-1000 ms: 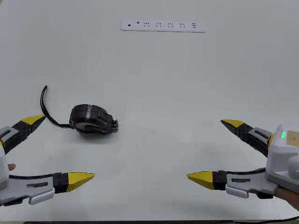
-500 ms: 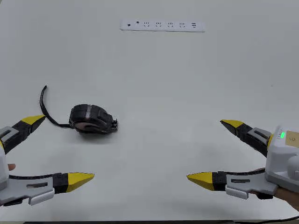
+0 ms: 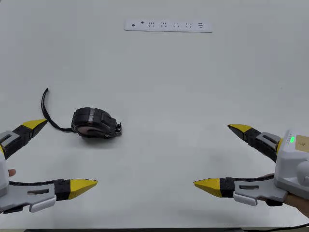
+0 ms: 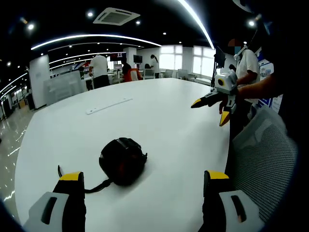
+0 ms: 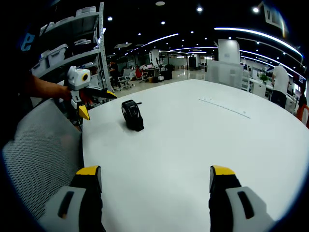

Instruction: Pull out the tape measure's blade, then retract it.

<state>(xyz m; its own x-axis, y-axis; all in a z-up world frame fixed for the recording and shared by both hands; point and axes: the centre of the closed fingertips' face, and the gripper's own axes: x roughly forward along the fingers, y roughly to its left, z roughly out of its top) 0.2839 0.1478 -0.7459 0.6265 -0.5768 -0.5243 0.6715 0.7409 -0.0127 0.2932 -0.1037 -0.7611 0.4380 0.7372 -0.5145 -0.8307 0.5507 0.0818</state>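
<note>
Tape measure (image 3: 95, 123) lies on counter (image 3: 174, 82), left of centre, blade wound in | left gripper (image 3: 71, 151) near it, jaws spread, holding nothing | right gripper (image 3: 212, 154) well apart, jaws spread, empty | progress: nothing begun; pull-out and retraction both remain

We hold the left gripper (image 3: 71, 152) at the lower left of the head view. Its jaws are spread wide and its yellow tips point toward the right of the frame. The right gripper (image 3: 211, 154) sits at the lower right, jaws just as wide apart, tips pointing left, with a green light (image 3: 292, 139) lit on its housing. Neither gripper grasps anything. A fingertip (image 3: 10, 172) shows at the left edge behind the left gripper. In the right gripper view our left forearm (image 5: 46, 87) reaches in from the upper left. In the left gripper view our right forearm (image 4: 263, 87) enters from the upper right.
</note>
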